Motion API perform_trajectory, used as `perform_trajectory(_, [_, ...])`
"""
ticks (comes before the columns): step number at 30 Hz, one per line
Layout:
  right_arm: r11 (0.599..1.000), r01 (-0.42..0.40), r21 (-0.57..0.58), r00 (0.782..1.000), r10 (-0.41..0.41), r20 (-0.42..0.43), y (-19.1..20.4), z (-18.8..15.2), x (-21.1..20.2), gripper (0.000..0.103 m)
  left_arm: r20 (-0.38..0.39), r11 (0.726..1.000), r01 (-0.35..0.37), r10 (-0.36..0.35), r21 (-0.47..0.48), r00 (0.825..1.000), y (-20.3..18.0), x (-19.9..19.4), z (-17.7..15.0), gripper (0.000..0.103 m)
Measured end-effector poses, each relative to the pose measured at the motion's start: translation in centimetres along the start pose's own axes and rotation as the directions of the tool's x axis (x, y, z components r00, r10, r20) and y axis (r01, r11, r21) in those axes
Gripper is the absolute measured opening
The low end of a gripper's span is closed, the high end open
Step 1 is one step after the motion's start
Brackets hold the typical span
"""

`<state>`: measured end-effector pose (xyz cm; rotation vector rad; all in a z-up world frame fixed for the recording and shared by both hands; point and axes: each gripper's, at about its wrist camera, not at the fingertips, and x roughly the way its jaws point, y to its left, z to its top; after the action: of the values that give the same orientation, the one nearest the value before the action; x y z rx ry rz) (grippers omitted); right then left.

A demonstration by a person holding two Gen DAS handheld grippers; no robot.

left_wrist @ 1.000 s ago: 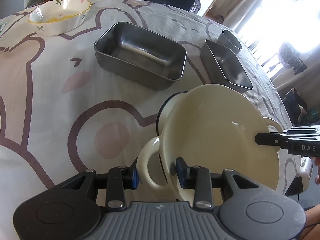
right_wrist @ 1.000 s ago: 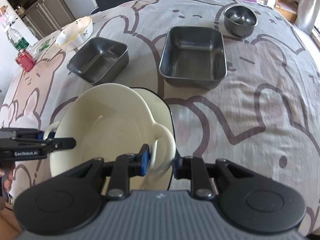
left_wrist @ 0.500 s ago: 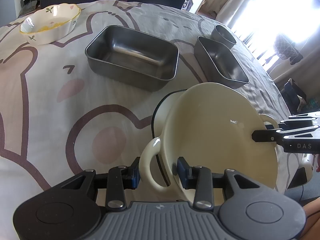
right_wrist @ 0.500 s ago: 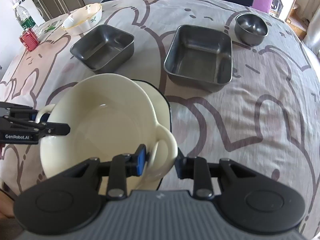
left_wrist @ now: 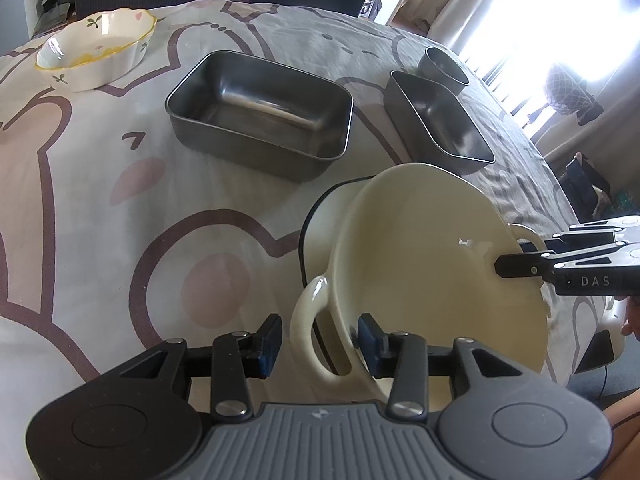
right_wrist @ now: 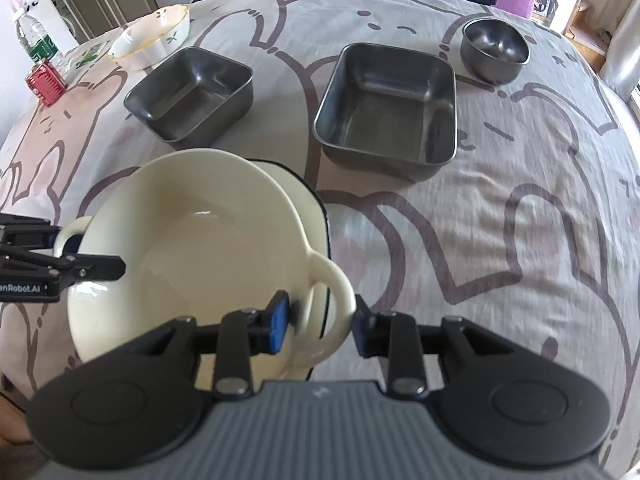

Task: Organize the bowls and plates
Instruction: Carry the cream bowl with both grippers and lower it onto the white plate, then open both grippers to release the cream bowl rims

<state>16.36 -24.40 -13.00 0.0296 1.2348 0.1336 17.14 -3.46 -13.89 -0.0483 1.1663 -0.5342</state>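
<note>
Cream two-handled bowl (left_wrist: 432,264) sits tilted in a second cream dish with a dark rim (left_wrist: 320,216), at the near edge of the table (left_wrist: 100,208), which is covered by a grey cloth with pink bear outlines.

Left gripper (left_wrist: 318,338): fingers straddle one loop handle (left_wrist: 310,332) of the cream bowl. Jaws have just been opening. Handle lies between the blue pads; a gap shows on the outer side, and the inner pad sits close against the bowl wall. Not clamped, as far as I can see.

Right gripper (right_wrist: 320,322): straddles the opposite loop handle (right_wrist: 332,292). Jaws have also just been opening. Handle is between the pads with a gap at each side; slight blur at the left pad, so contact there is hard to judge.

In each wrist view, the other gripper shows at the far handle.

Further back on the cloth:
- large rectangular steel tray (right_wrist: 388,110), empty
- smaller squarish steel tray (right_wrist: 192,92), to the left in the right wrist view
- round steel bowl (right_wrist: 494,50), beyond the large tray, at the right
- scalloped white ceramic bowl with leaf print (left_wrist: 98,54), at the far corner
- water bottle (right_wrist: 38,44) and a red container (right_wrist: 46,84) at the table's left edge

Bright window light (left_wrist: 560,20) floods in from one side.
</note>
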Motion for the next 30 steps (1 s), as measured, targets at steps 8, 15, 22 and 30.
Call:
perform_trajectory(8, [1.000,-0.010,0.001,1.000,0.010,0.005,-0.1,-0.1,-0.1,0.038,-0.001,1.000,-0.001,0.001,0.002,1.000,0.0,0.0,0.0,0.045])
perform_trajectory(15, [1.000,-0.011,0.016,1.000,0.011,0.019,-0.7,-0.5,0.0,0.052,-0.013,1.000,-0.029,0.029,0.004,1.000,0.0,0.0,-0.1,0.057])
perform_trajectory(22, [1.000,-0.004,0.029,0.999,0.003,0.037,-1.2,-1.2,0.2,0.075,-0.027,0.999,-0.049,0.049,0.020,0.998,-0.2,0.0,-0.1,0.086])
perform_trajectory(30, [1.000,-0.027,-0.013,0.998,0.028,0.064,-0.7,-2.0,-0.2,0.103,0.014,0.999,-0.026,0.026,0.034,1.000,-0.8,-1.2,-0.1,0.103])
